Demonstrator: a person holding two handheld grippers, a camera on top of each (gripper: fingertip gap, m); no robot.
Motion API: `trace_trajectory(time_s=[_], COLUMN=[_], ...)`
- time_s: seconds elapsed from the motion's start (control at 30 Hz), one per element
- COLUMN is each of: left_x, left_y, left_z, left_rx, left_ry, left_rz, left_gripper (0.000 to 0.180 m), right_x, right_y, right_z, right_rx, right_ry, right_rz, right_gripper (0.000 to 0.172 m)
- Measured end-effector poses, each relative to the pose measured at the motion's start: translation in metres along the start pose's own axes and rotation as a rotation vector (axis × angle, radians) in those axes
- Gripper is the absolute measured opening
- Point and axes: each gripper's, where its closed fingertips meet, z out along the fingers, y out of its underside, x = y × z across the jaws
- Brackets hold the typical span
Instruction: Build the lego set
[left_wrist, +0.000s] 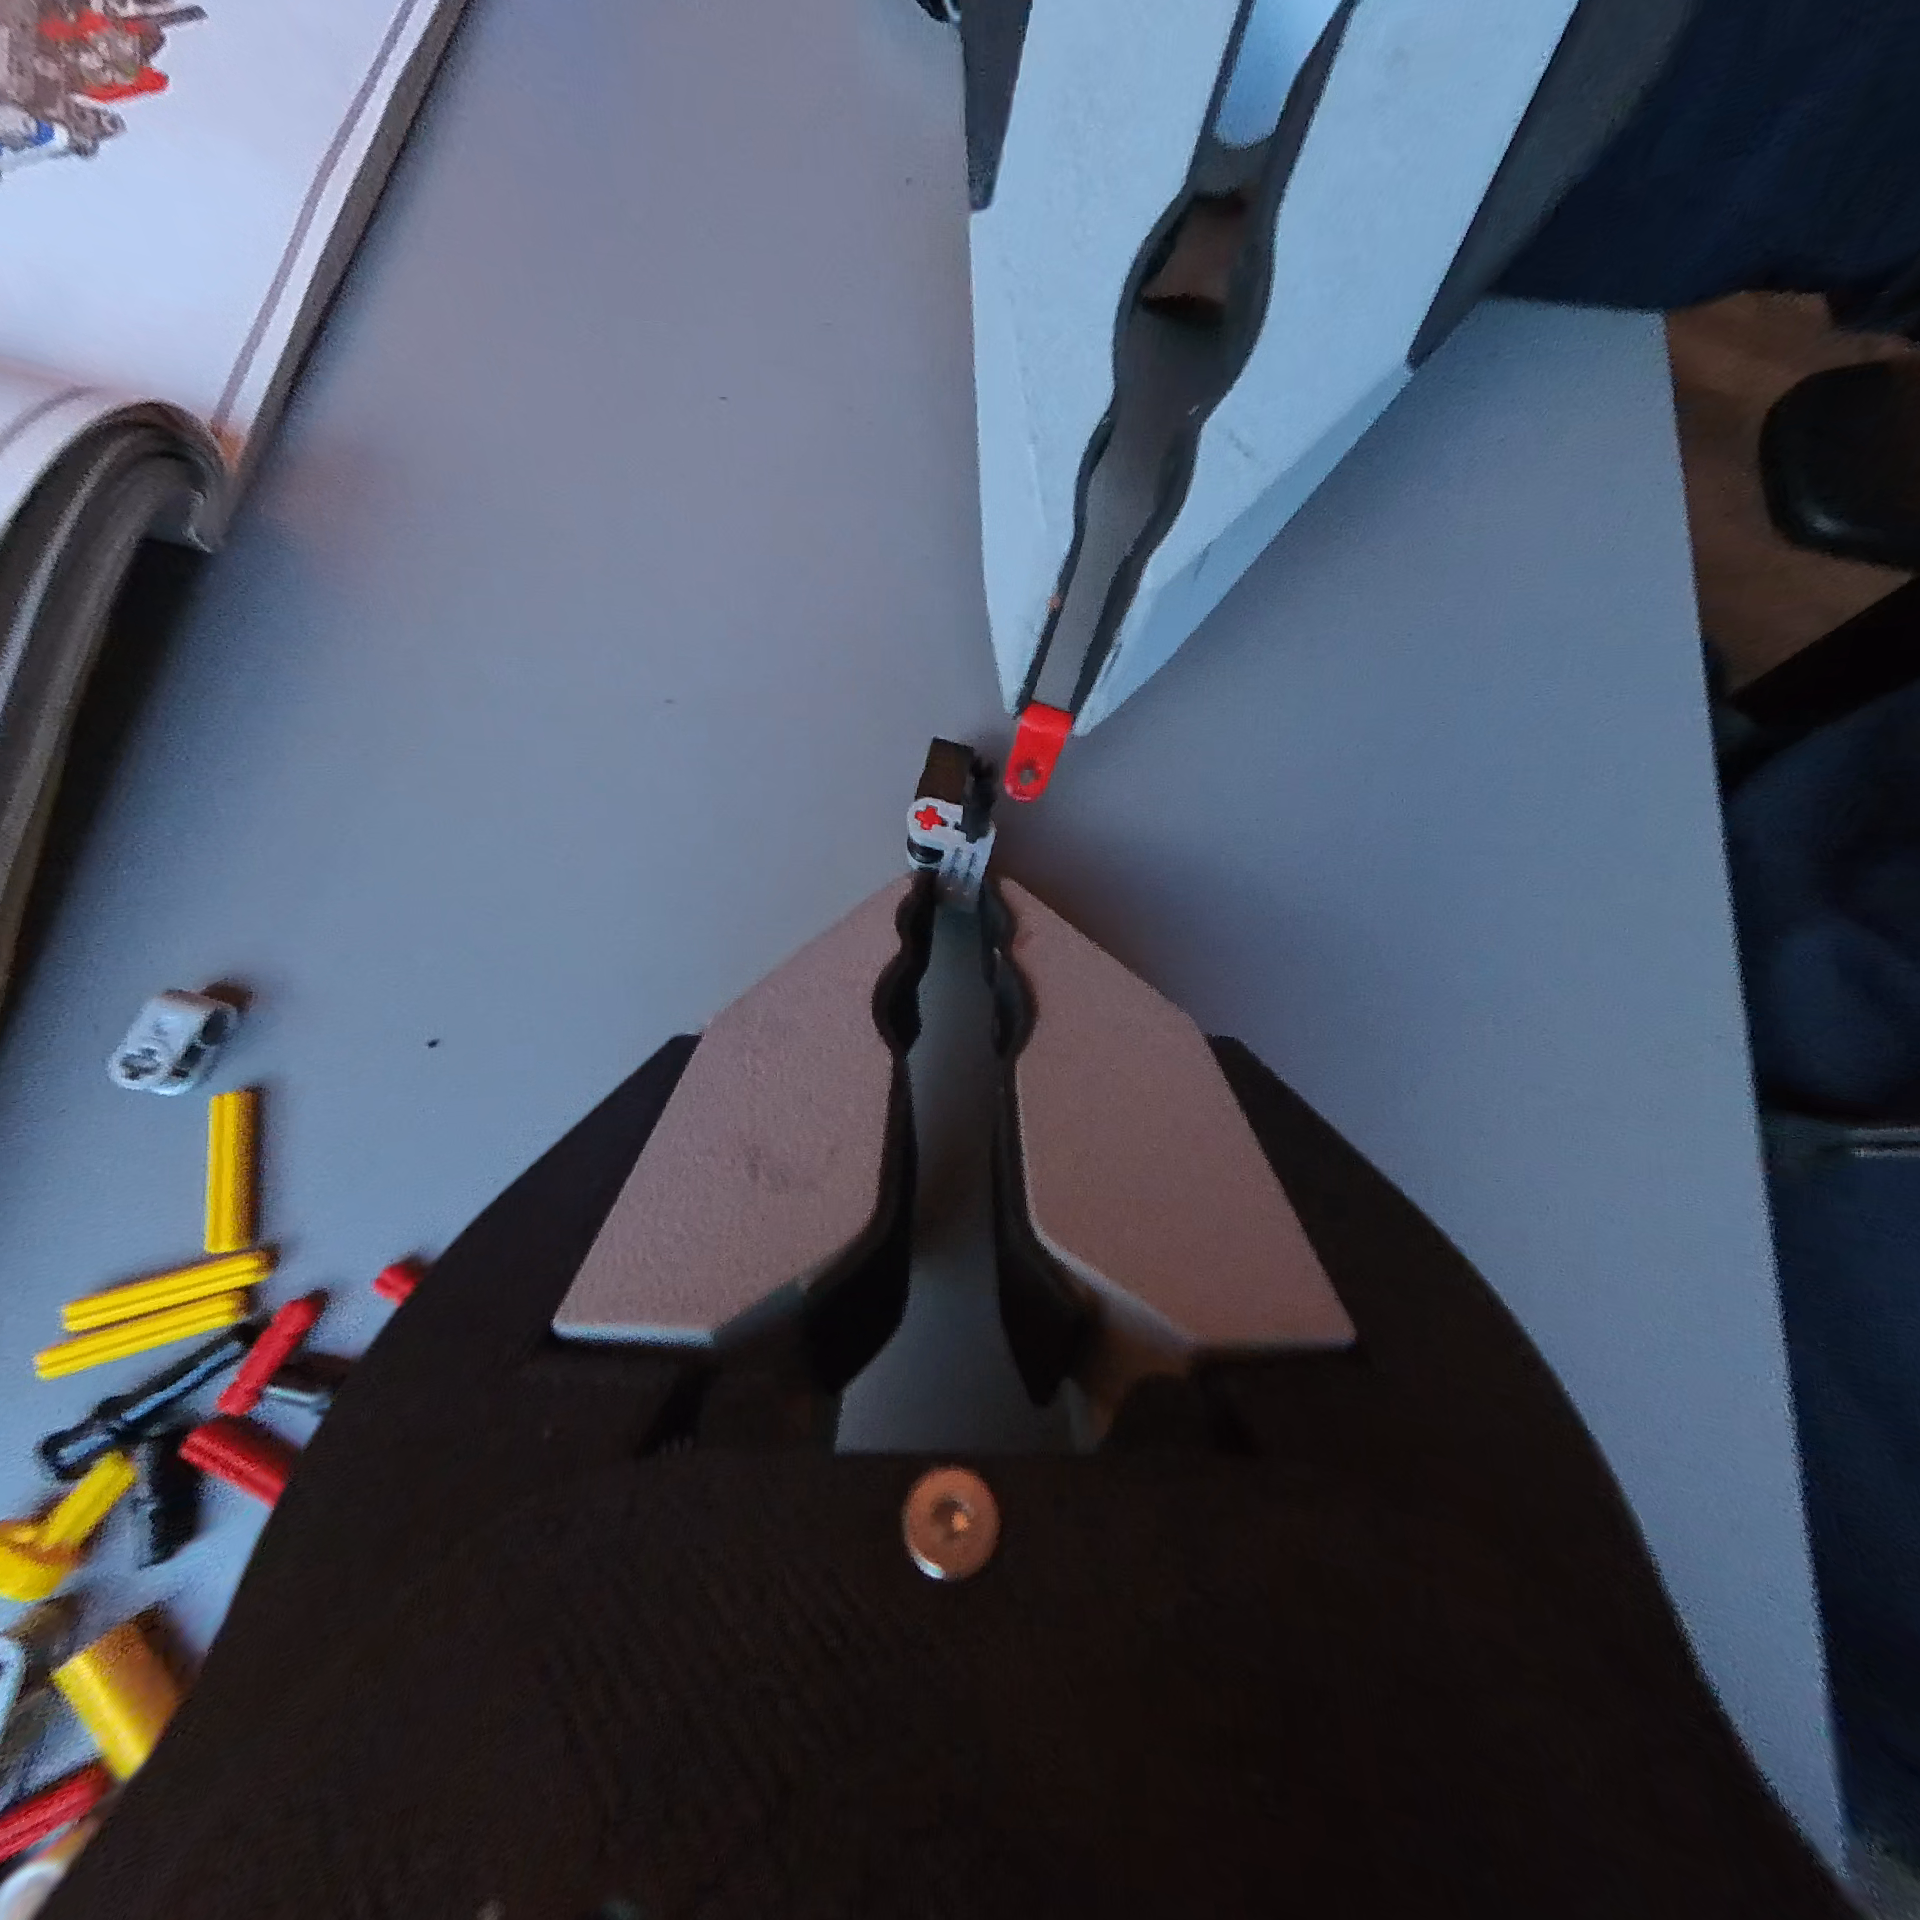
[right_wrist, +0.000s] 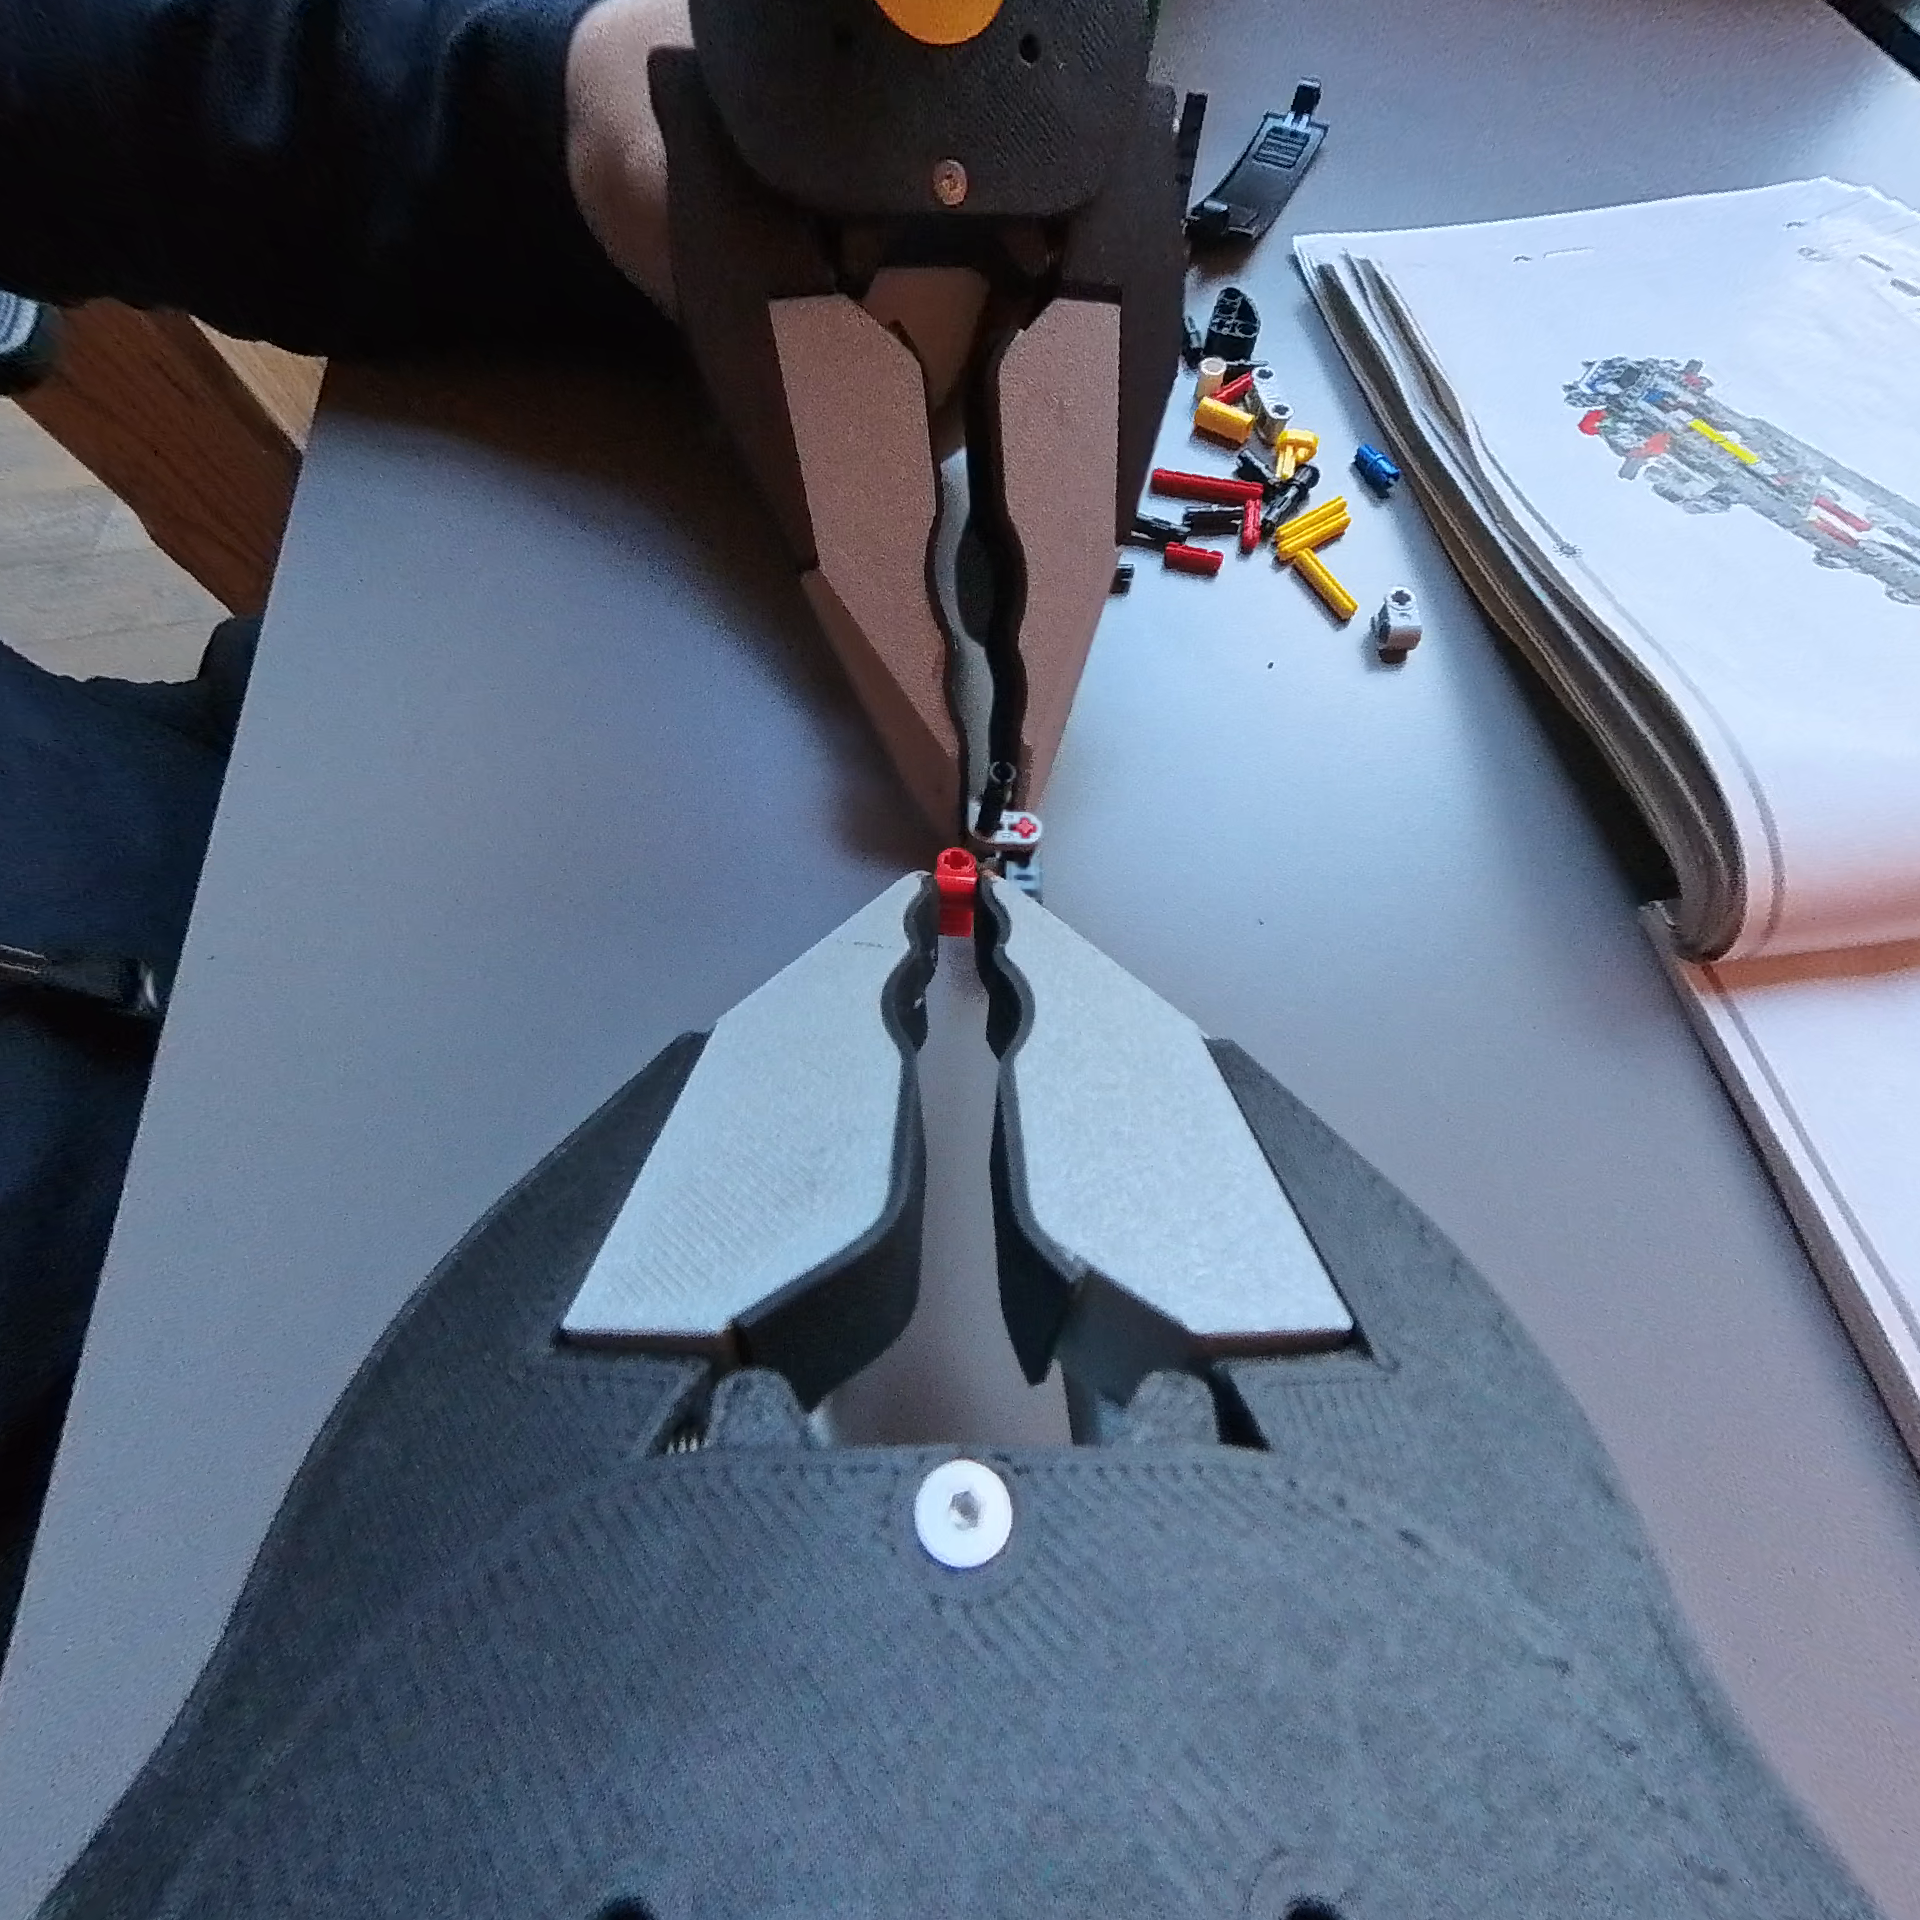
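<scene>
Red piece (right_wrist: 954, 894) pinched in right gripper (right_wrist: 956, 902).

Grey table (right_wrist: 520, 727) w/ wood floor (right_wrist: 83, 540) beyond its edge, soft daylight, dark chair (left_wrist: 1849, 468).

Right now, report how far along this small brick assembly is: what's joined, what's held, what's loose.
Joined: a grey connector sub-assembly already carries a black pin and a red axle; the left gripper holds it by its fingers. In hand: the right gripper pinches a red bush beside it, apart, not fitted. Left: loose red, yellow, black pieces lie by the open instruction booklet.
</scene>
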Motion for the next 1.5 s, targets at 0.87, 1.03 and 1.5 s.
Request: trace_trajectory(time_s=[0.87,1.03,1.5], left_x=[0.002,0.001,0.002], left_y=[-0.003,-0.002,-0.001], left_z=[0.002,0.002,-0.002], left_rx=[0.029,0.02,0.038], left_ry=[0.06,0.017,0.135], left_rz=[-0.179,-0.119,-0.276], left_gripper=[0.007,0.006,0.006], right_x=[0.0,0.001,0.004], right_y=[0.002,0.007,-0.004], right_z=[0.009,0.013,0.006], right_rx=[-0.017,-0.059,-0.004], right_ry=[-0.038,0.022,0.06], right_rz=[0.144,0.068,0.044], right_gripper=[0.003,0.003,0.003])
